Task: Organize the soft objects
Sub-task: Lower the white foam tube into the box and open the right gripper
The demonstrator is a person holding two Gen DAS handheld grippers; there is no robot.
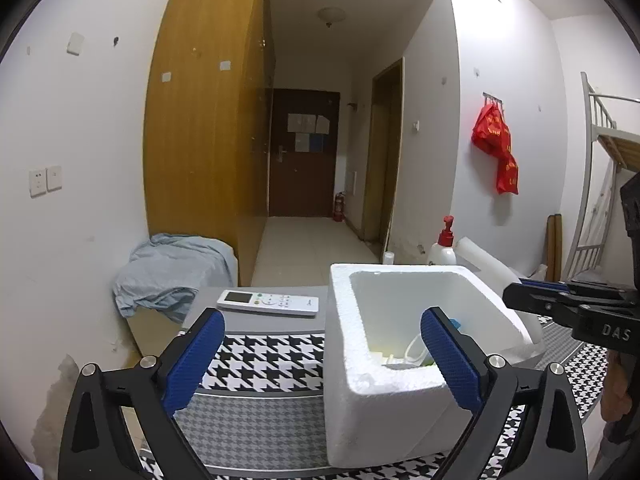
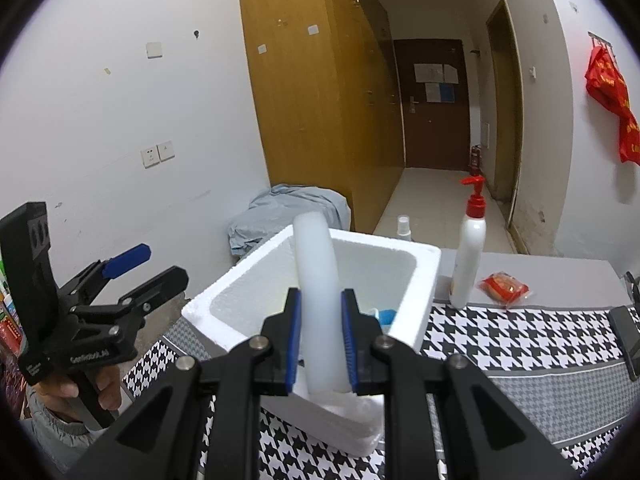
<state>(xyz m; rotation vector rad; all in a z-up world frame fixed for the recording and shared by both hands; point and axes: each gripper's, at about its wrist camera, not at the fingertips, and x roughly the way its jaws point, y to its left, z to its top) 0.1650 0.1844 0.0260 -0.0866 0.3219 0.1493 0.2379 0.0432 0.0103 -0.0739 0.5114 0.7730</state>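
- White walls [image 1: 80, 128] are seen on both sides; a double wall socket [image 1: 45, 181] is mounted on the left one.
- A tall wooden wardrobe [image 1: 200, 128] is set along the left wall.
- A tiled corridor floor [image 1: 312, 244] is seen running to a dark brown door [image 1: 305, 152] with papers stuck on it.
- A ceiling lamp [image 1: 331, 16] is fitted above the corridor.
- A metal bunk bed frame [image 1: 604, 152] is seen at far right.
- The tabletop [image 2: 560, 276] is covered with a houndstooth cloth [image 2: 520, 340].
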